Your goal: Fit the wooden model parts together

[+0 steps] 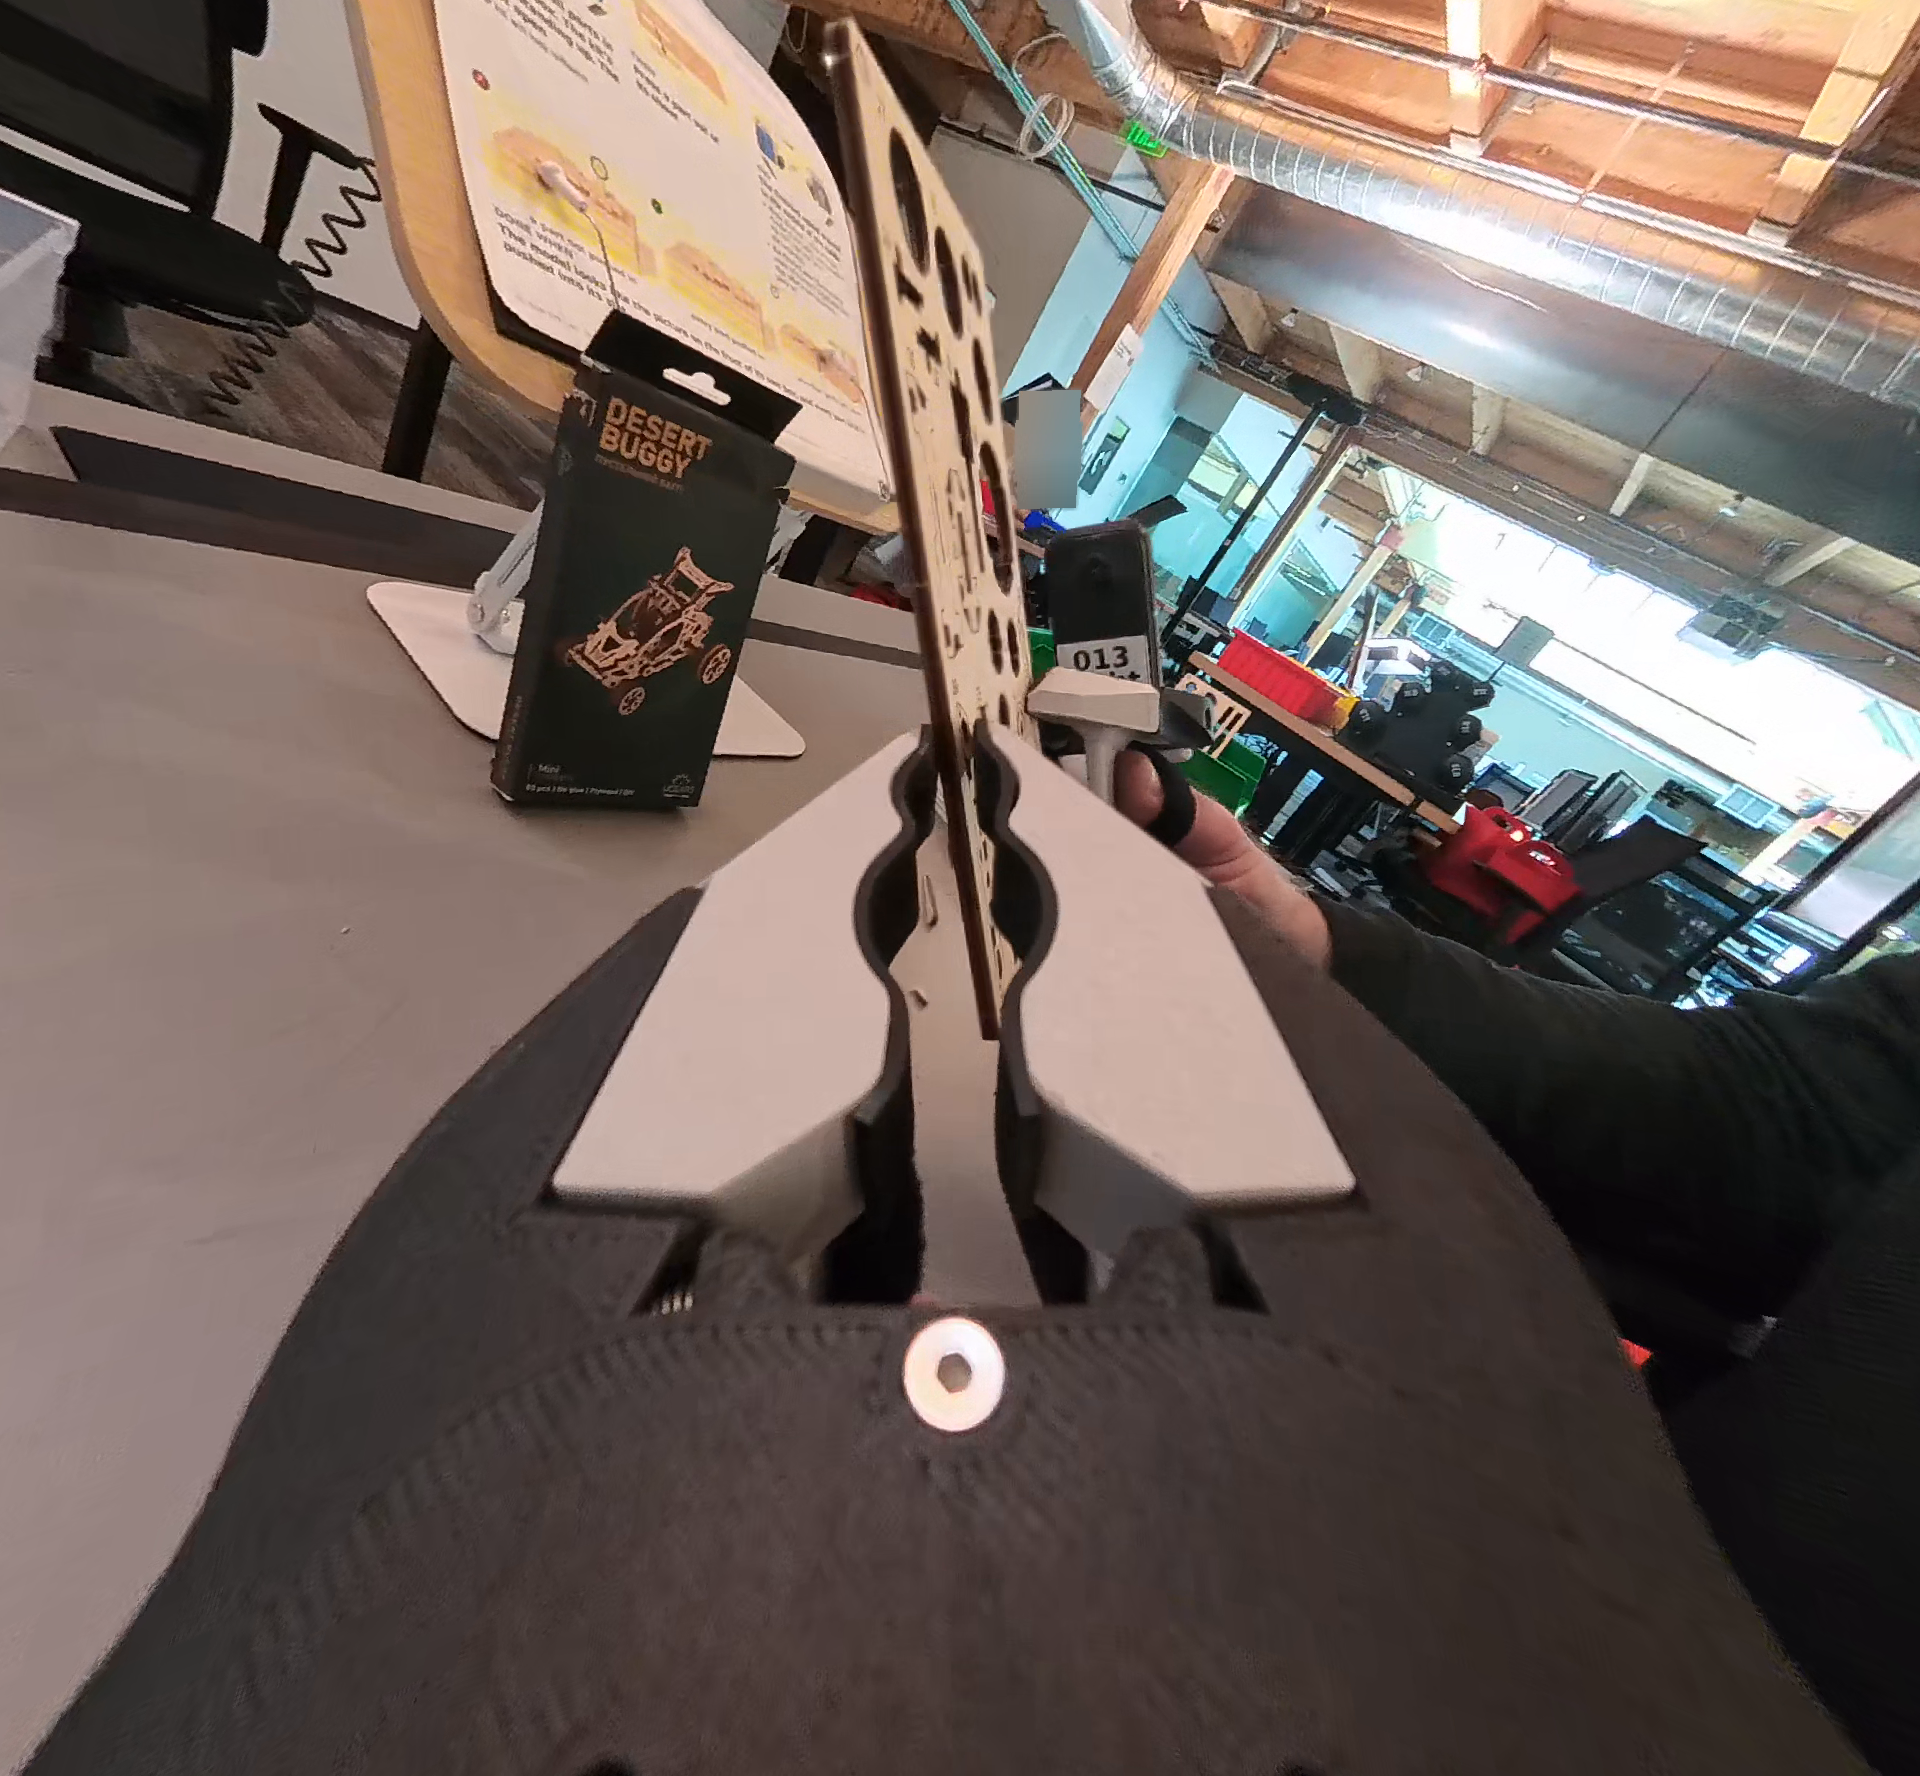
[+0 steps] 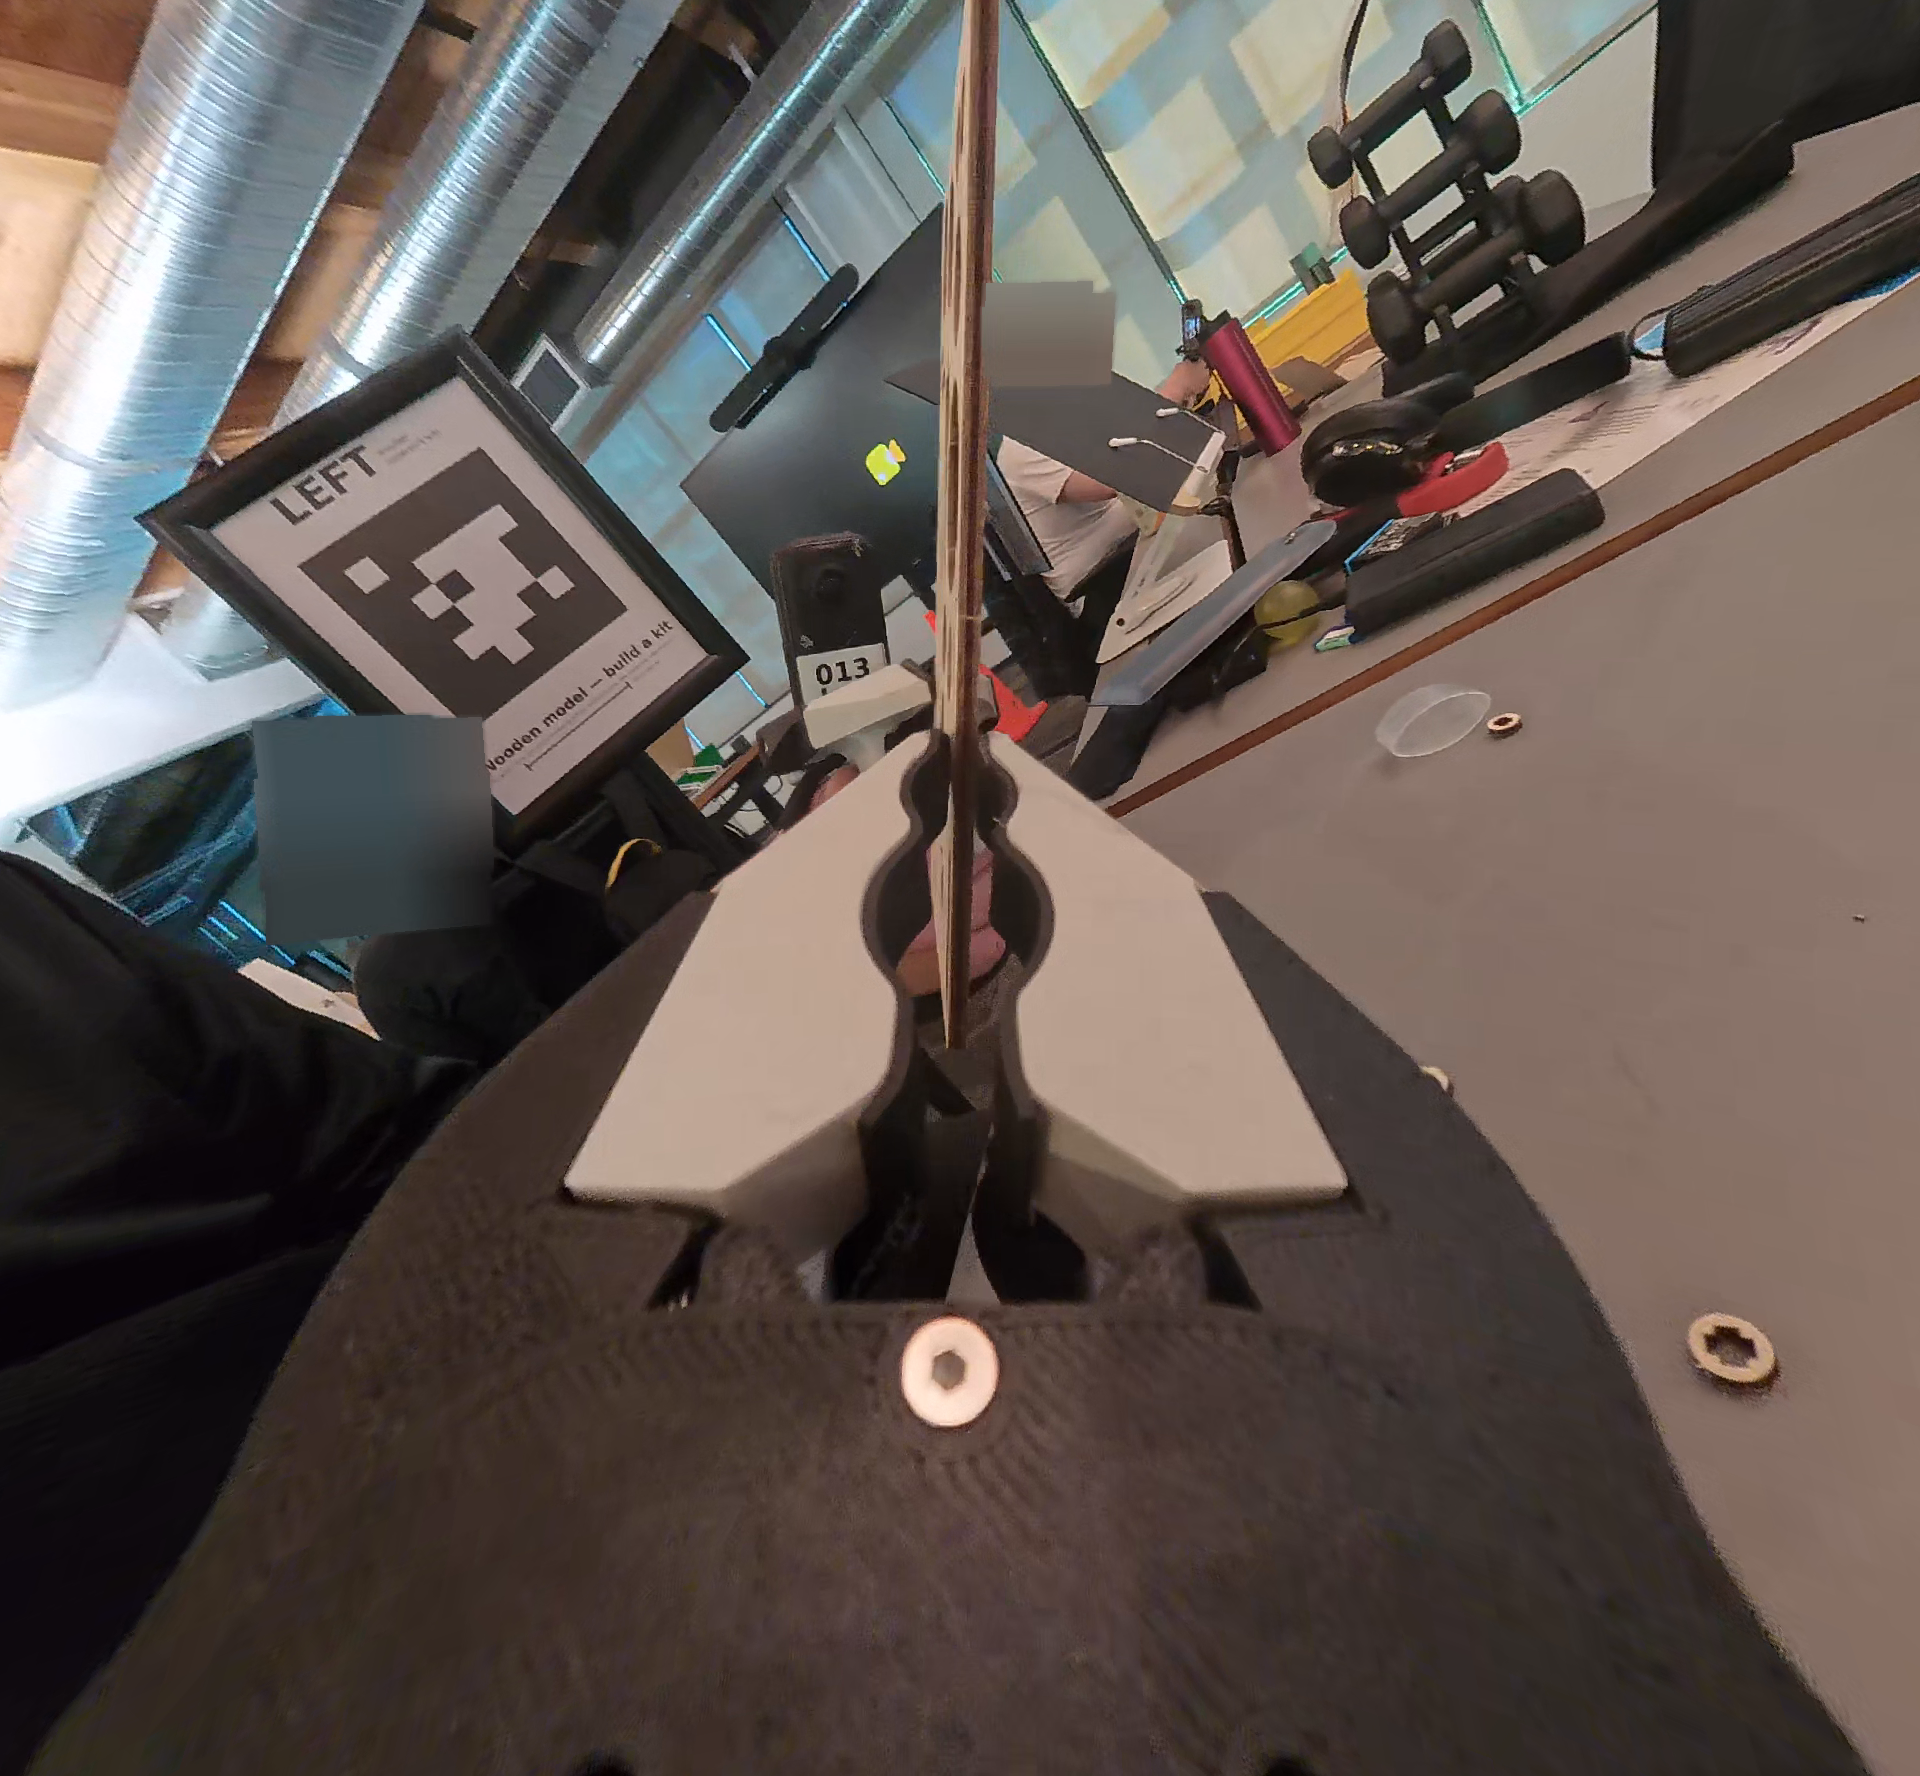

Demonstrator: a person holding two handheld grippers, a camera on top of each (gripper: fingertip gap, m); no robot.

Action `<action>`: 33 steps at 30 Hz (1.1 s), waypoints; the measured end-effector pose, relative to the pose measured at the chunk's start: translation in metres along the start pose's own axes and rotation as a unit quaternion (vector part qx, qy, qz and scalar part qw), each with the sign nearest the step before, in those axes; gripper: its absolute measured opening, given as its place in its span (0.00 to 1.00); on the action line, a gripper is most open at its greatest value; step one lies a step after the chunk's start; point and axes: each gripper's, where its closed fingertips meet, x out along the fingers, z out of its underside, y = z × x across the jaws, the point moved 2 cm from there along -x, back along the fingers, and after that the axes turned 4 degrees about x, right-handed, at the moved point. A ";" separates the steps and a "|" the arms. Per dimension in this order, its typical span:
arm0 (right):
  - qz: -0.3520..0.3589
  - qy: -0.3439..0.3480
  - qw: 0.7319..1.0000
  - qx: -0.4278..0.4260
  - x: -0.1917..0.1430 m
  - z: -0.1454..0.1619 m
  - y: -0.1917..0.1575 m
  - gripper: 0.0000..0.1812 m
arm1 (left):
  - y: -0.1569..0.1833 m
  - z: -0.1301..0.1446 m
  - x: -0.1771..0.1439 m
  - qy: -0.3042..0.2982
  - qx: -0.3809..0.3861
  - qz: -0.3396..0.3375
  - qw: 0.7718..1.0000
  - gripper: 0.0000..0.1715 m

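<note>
A thin wooden sheet [image 1: 925, 376] with many laser-cut holes and part outlines stands upright in the air above the grey table [image 1: 208, 947]. My left gripper [image 1: 951, 750] is shut on its lower edge. In the right wrist view the same sheet [image 2: 964, 376] shows edge-on, and my right gripper [image 2: 961, 750] is shut on it too. Each gripper shows beyond the sheet in the other's view: the right one [image 1: 1091, 698] held by a hand [image 1: 1226, 853], and the left one [image 2: 868, 698].
A dark kit box [image 1: 634, 604] stands on the table before an instruction sheet on a stand [image 1: 623, 168]. Two small wooden rings [image 2: 1730, 1350] [image 2: 1499, 724] and a clear disc [image 2: 1434, 718] lie on the table. A framed marker sign [image 2: 457, 573] and desk clutter [image 2: 1455, 500] stand behind. The grippers' ends are close to 6 cm from one another.
</note>
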 end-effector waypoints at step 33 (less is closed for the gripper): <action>-0.010 -0.004 1.000 -0.012 0.004 -0.002 -0.008 0.07 | 0.014 0.004 0.003 -0.019 -0.011 0.052 0.998 0.00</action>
